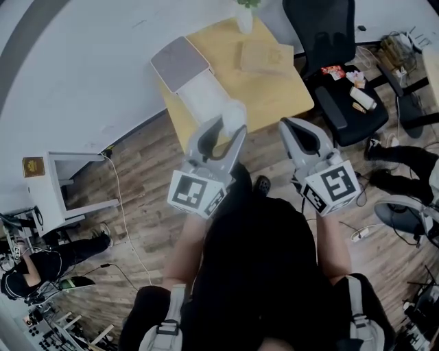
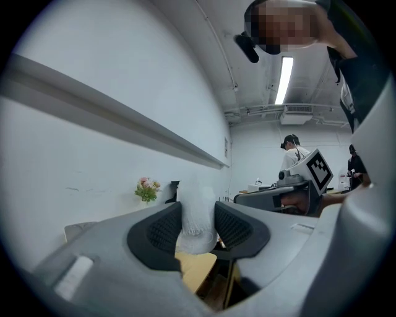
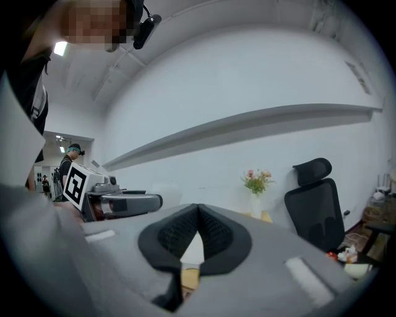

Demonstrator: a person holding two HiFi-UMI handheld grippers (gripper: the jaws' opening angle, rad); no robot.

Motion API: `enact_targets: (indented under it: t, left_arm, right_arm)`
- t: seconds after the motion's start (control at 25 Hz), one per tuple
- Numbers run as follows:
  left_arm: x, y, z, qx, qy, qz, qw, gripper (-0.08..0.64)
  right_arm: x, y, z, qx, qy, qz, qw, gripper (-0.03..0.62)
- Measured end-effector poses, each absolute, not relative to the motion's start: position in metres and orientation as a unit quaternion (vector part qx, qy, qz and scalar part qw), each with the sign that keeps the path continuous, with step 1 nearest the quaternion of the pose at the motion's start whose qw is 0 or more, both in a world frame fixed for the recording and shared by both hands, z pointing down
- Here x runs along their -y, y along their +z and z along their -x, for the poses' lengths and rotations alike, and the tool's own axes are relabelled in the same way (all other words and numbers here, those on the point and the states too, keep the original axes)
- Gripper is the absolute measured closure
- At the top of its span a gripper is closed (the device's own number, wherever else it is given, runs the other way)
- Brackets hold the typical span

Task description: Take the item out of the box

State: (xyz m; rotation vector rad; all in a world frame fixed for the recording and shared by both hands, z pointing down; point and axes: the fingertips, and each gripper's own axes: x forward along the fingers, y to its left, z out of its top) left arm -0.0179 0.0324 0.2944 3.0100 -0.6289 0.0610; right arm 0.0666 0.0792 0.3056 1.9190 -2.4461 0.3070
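The white box (image 1: 204, 98) lies open on the wooden table (image 1: 274, 92), its grey lid (image 1: 180, 63) folded back to the left. My left gripper (image 1: 230, 126) is held above the table's near edge, shut on a white soft item (image 1: 234, 112). In the left gripper view the white item (image 2: 197, 230) is pinched between the dark pads (image 2: 162, 230) of the left gripper (image 2: 198, 209). My right gripper (image 1: 293, 125) hovers to the right of it, and in its own view the right gripper (image 3: 198, 210) is shut with its pads touching and nothing between them.
A vase of flowers (image 1: 245, 15) and a flat brown packet (image 1: 264, 56) sit at the table's far side. A black office chair (image 1: 330, 65) with small items on its seat stands right of the table. White shelving (image 1: 51, 185) is at the left, and cables run over the wood floor.
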Motion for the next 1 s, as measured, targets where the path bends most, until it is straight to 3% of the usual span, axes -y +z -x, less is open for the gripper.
enact_targets:
  t: [1.0]
  left_arm:
    - [-0.049, 0.29, 0.027, 0.209, 0.017, -0.977, 0.029, 0.385]
  right_arm:
    - [-0.097, 0.299, -0.054, 0.789, 0.073, -0.61, 0.017, 0.591]
